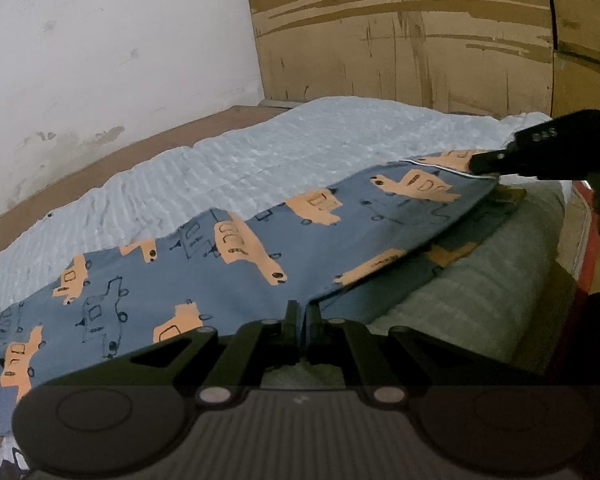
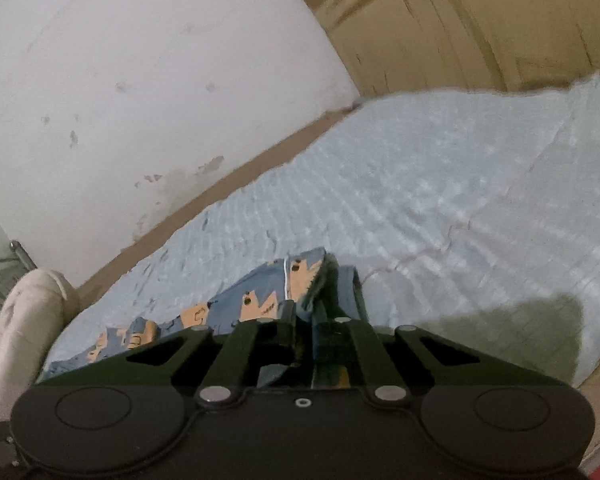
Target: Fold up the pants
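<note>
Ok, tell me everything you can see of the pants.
The pants are soft blue fabric printed with orange cars and dark outlined ones, with a thin white line near one edge. They lie stretched and partly lifted over the pale blue quilt. The left gripper is shut on the near edge; the right gripper pinches the far end, folded over there.

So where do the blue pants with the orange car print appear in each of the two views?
Left wrist view: the blue pants with orange car print cross the lower middle, left edge to upper right.
Right wrist view: a bunched part shows at lower centre.
Shared landmark: the pale blue quilted mat beneath.
</note>
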`<state>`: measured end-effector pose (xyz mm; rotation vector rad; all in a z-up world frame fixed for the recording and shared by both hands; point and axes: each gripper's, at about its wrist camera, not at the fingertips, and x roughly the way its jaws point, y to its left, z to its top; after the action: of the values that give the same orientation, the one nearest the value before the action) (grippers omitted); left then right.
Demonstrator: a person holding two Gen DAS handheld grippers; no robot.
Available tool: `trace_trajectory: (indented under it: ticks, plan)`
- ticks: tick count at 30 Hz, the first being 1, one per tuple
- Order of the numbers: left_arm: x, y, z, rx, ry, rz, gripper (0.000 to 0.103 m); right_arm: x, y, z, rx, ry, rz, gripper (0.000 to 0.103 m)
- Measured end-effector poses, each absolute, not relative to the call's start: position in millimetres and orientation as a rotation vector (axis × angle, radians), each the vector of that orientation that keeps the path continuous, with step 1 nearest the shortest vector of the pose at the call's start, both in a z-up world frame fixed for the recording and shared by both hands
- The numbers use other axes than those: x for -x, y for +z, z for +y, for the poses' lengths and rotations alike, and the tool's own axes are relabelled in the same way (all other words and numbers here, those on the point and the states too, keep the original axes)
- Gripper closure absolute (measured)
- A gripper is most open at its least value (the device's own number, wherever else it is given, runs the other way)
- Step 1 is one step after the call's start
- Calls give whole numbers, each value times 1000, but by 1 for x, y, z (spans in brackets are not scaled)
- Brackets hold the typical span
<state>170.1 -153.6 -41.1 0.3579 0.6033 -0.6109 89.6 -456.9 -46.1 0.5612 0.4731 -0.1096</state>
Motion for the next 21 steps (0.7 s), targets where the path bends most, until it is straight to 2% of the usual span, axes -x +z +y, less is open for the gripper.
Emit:
trace_trajectory:
  ticks: [9, 13, 14, 15, 16, 17, 18, 19, 21]
  plan:
    - [-172, -47, -155, -388, -625, 615, 101, -66, -54, -446, -449, -138, 498, 97]
    - [-173, -47, -150, -347, -630, 627, 95, -67, -52, -445, -407, -137, 490, 90]
    - [-174, -47, -149, -335, -632, 631, 87, -68, -51, -444, -387, -135, 490, 88]
    - [-174, -46, -147, -321, -633, 637, 70, -67, -51, -445, -377, -133, 487, 84]
    - [-174, -45, -145, -300, -631, 640, 58, -67, -50, -446, -370, -132, 484, 73]
    - [-175, -43, -143, -277, -627, 644, 37, -66, -48, -448, -363, -128, 480, 66]
    - [-174, -40, -140, -250, -618, 644, 27, -65, -47, -450, -355, -122, 470, 52]
    - [-174, -38, -136, -223, -608, 642, 25, -65, -45, -452, -349, -118, 466, 38]
    - [-175, -34, -130, -185, -574, 638, 6, -69, -45, -459, -340, -76, 480, 24]
